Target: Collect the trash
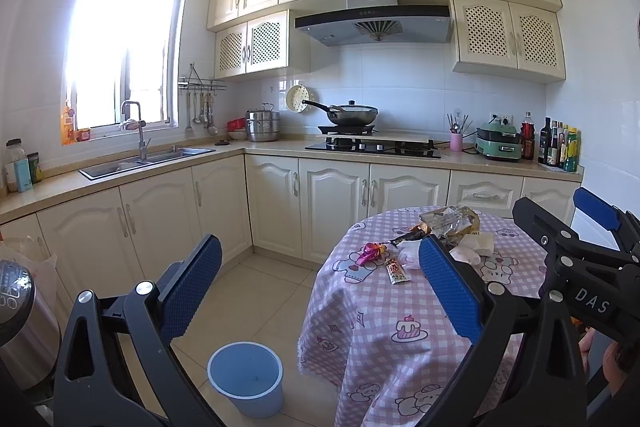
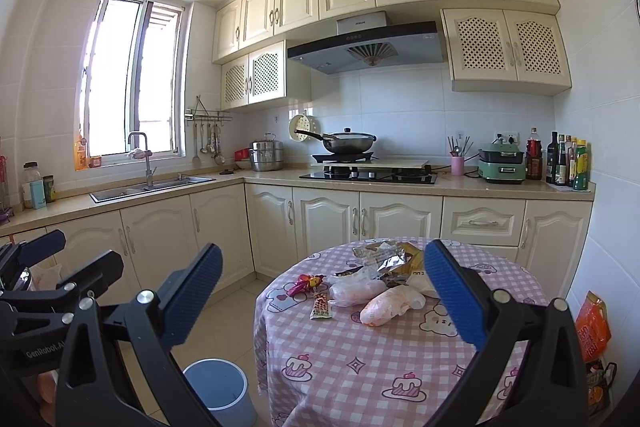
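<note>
The left tool (image 1: 320, 291) has its two blue pads wide apart and holds nothing; it hangs above the floor at the left edge of the table (image 1: 400, 347). The right tool (image 2: 324, 299) is also spread wide and empty, raised in front of the same table.

Below the left tool a blue bin (image 1: 245, 379) stands upright on the tiled floor, just beside the hanging tablecloth. Its inside looks bare as far as I can see, but in the right wrist view the near part of the bin is cut off by the tool's frame.

The trash lies together on the far half of the table. A narrow snack wrapper (image 2: 321, 305) lies flat, its long axis going from the near table edge toward the kitchen wall. Just behind it is a crumpled pink foil wrapper (image 2: 306, 283). To the right two soft pale plastic bags (image 2: 394, 301) lie side by side, the nearer one pointing diagonally to the near left. Behind them is a shiny crinkled bag (image 2: 390, 259); its right part is hidden by the right blue pad, so I cannot read its shape.
</note>
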The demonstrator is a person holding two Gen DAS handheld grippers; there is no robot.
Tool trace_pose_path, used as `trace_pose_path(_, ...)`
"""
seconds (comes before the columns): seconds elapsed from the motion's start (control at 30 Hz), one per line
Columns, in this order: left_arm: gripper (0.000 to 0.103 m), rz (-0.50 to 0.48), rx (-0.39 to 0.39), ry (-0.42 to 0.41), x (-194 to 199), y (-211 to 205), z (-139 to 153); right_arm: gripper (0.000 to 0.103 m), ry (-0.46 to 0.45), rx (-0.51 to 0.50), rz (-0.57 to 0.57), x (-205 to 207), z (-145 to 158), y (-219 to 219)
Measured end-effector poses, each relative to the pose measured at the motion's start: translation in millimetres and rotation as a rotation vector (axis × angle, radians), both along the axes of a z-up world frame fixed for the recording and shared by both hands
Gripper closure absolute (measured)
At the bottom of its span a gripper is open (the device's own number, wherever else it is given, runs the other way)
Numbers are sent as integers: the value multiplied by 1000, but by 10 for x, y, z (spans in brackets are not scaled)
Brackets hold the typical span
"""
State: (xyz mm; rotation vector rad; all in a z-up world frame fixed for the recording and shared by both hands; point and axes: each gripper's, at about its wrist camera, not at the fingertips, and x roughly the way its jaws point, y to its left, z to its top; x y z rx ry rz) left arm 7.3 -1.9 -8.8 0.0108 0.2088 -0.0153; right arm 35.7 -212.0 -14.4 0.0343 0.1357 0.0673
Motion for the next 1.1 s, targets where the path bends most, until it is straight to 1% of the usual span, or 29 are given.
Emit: trace_pose_path(1.1,7,3,1,7,26,12,-39,4,5,2,-1,-12,-19,-22)
